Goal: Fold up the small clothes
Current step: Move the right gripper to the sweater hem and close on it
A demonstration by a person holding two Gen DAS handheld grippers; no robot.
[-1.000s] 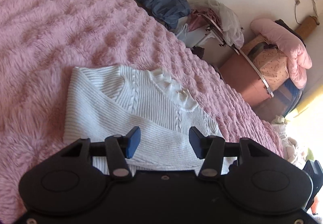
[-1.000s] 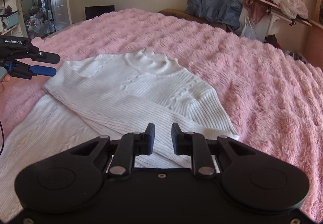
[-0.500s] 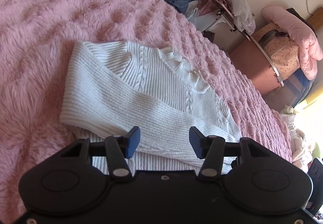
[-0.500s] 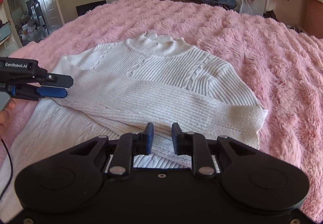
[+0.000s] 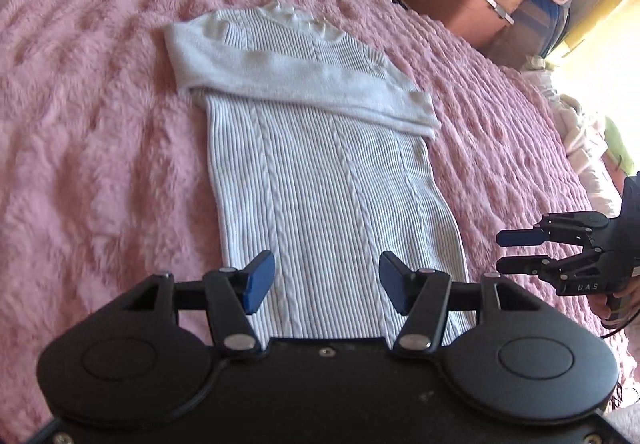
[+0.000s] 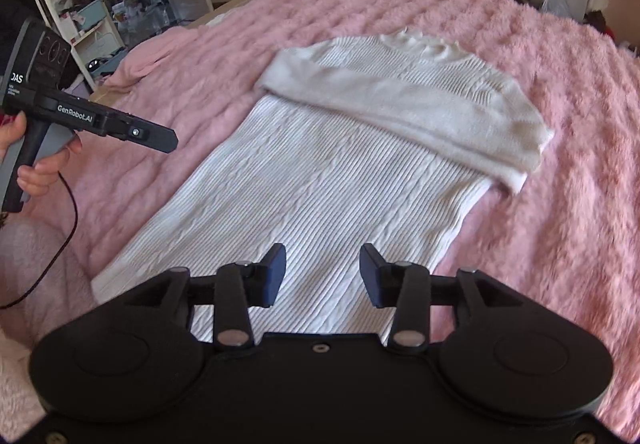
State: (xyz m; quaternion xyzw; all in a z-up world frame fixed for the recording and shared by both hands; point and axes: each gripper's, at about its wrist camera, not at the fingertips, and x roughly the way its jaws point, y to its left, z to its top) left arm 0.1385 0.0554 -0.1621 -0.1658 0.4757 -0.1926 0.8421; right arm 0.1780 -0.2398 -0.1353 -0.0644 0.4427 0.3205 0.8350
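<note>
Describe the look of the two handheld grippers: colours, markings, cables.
Both are matte black. The left gripper has blue finger pads, a grey handle, white "GenRobot.AI" lettering and a dark trailing cable. The right gripper has dark blue pads and "DAS" on its body.

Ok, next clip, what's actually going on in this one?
A person with a handheld tool in each hand is folding a white knit sweater laid flat on a pink fluffy blanket. Both sleeves are folded across the chest, so it forms one long narrow strip. The left tool and right tool are both open and empty, poised near the hem end closest to the cameras. Neither grips the fabric. Folding the hem up towards the collar looks like the likely next step.
</note>
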